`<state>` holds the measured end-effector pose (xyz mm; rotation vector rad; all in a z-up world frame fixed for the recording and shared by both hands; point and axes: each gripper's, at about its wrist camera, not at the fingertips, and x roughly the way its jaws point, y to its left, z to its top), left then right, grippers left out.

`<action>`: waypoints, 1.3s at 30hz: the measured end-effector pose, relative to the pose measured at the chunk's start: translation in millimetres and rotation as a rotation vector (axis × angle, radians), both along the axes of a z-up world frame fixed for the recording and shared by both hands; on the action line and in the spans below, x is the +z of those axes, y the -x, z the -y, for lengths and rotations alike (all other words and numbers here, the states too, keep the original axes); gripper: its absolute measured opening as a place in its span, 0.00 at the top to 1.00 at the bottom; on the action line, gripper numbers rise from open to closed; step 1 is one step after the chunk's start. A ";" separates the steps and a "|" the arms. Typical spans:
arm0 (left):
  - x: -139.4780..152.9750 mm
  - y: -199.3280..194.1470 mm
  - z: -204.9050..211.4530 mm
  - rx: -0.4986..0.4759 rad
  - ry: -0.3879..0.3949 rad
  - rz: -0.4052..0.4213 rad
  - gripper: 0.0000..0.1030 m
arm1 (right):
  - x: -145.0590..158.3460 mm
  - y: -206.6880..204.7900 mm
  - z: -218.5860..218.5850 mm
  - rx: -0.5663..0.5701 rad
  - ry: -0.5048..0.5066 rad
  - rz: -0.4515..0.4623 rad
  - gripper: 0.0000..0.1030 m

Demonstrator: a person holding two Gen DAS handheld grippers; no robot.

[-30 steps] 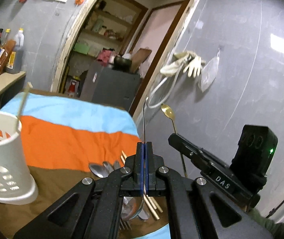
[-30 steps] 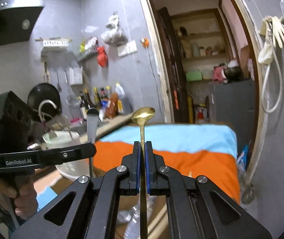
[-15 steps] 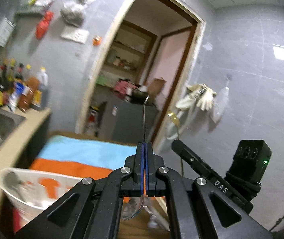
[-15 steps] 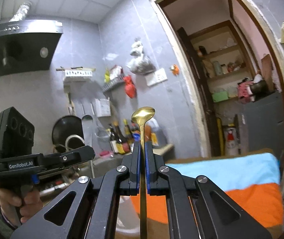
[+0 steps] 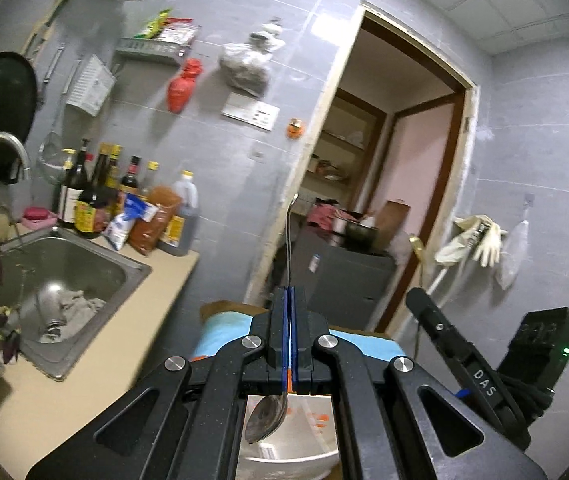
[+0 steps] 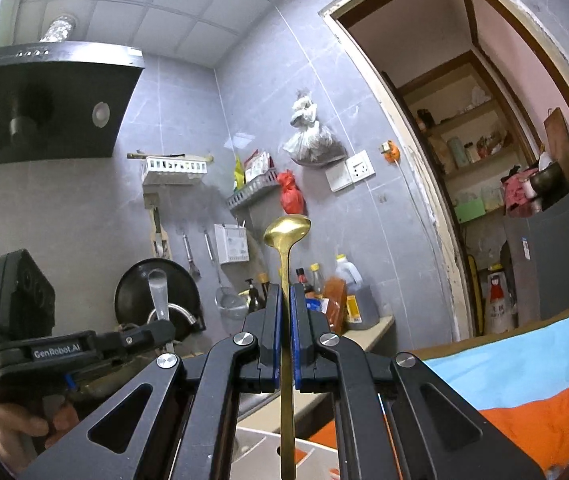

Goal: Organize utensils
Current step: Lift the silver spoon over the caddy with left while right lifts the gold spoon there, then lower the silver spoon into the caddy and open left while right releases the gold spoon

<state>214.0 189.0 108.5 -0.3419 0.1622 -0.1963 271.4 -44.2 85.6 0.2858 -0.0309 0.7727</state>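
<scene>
My left gripper [image 5: 289, 294] is shut on a silver spoon [image 5: 268, 416]; its handle rises past the jaws and its bowl hangs below them, over a white utensil holder [image 5: 284, 460]. My right gripper [image 6: 284, 292] is shut on a gold spoon [image 6: 286, 232], bowl end up, with the handle running down toward the holder's rim [image 6: 260, 436]. Each gripper shows in the other's view: the right one [image 5: 420, 300] at right with the gold spoon [image 5: 416, 243], the left one [image 6: 164, 330] at left, held by a hand [image 6: 20, 428], with the silver spoon [image 6: 158, 292].
A steel sink [image 5: 48, 276] with a tap [image 5: 0, 148] sits in the counter at left, bottles [image 5: 96, 196] behind it. A blue and orange cloth [image 6: 524, 376] covers the table at right. A doorway [image 5: 396, 184] and a grey cabinet [image 5: 348, 280] stand beyond. A range hood [image 6: 44, 96] hangs upper left.
Both grippers have swung left and upward, away from the cloth and the utensils on it toward the sink wall. The white holder now sits right under the jaws. Both spoons stay clamped.
</scene>
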 end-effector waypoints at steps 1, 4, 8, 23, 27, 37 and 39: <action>-5.6 -1.8 -4.8 0.006 0.003 -0.001 1.00 | -3.9 0.2 -5.5 -0.012 0.012 0.013 0.98; -19.5 -5.5 -11.2 0.006 0.006 0.004 1.00 | -15.2 -1.3 -18.4 -0.054 0.056 0.044 0.98; -36.5 -10.6 -11.5 -0.001 0.006 0.008 1.00 | -29.3 -6.3 -28.1 -0.084 0.107 0.045 0.98; -69.2 -17.8 -3.2 -0.034 0.036 -0.074 1.00 | -42.4 4.9 -36.5 -0.064 0.209 0.071 0.98; -70.8 -17.1 -3.5 -0.057 0.051 -0.101 1.00 | -39.1 10.3 -32.2 -0.047 0.210 0.066 0.97; -59.8 -6.2 0.1 -0.060 0.055 -0.103 0.76 | -13.1 26.6 -4.2 -0.016 0.164 0.044 0.84; -56.5 -4.0 3.9 -0.066 0.052 -0.098 0.74 | -8.8 30.2 2.8 -0.015 0.166 0.040 0.84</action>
